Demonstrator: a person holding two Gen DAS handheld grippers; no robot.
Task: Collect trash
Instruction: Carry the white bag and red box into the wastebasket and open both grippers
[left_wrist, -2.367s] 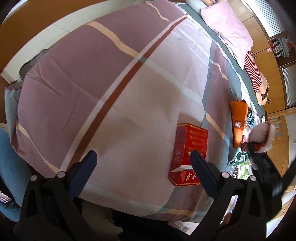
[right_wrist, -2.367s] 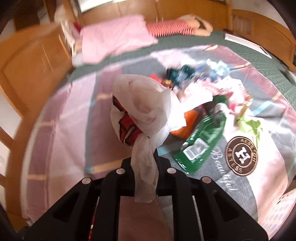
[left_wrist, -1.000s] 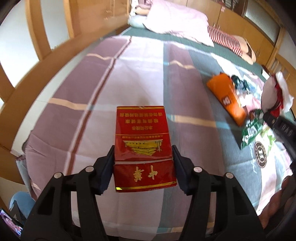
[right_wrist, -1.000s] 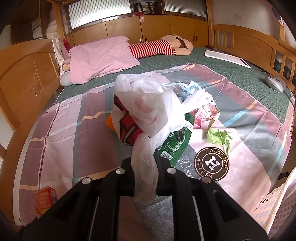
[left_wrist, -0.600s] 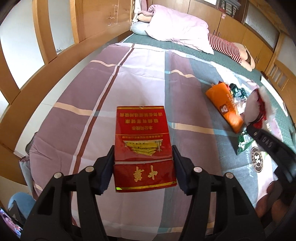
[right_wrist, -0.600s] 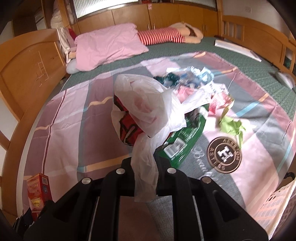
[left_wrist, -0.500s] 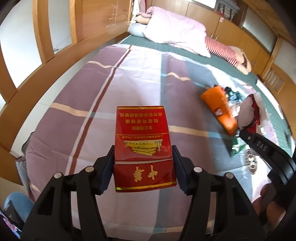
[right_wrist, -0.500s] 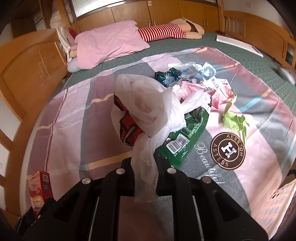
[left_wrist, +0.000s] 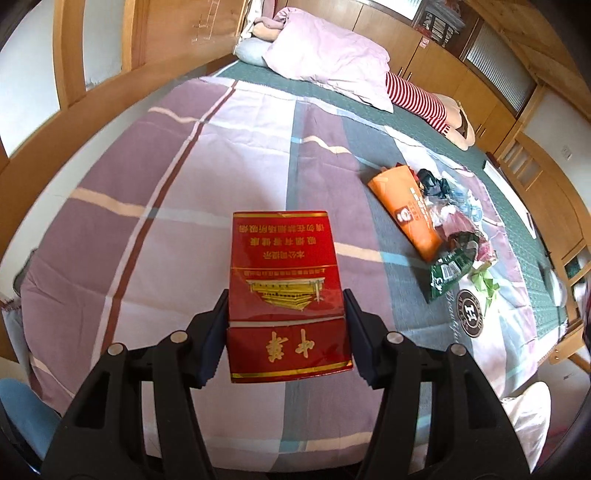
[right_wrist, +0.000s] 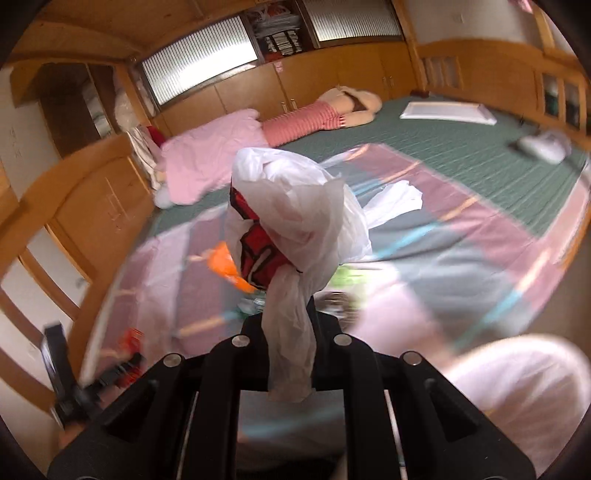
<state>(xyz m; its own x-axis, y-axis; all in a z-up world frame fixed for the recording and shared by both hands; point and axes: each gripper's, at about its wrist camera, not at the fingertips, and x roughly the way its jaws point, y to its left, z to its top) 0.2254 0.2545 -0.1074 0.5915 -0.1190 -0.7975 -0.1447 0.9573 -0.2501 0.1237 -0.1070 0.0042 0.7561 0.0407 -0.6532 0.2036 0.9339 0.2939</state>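
The left tongs (left_wrist: 286, 325) are clamping one red cigarette carton (left_wrist: 286, 291) by its two long sides, holding it up over the near part of the bed (left_wrist: 207, 155); its long axis is running straight away from the camera along the fingers, its gold lettering reading upside down, its far end pointing toward the pink quilt (left_wrist: 328, 55). Over to the right on the plaid sheet, one orange packet (left_wrist: 406, 206) is lying with its long axis slanting from far left to near right, and one green wrapper (left_wrist: 447, 269) is sitting just beside its near end among smaller scraps too jumbled to count. The right tongs (right_wrist: 288, 325) are squeezed shut on the twisted neck of one white plastic bag (right_wrist: 295, 206), which is standing up from the fingers with something red showing through; the view behind it is blurring.
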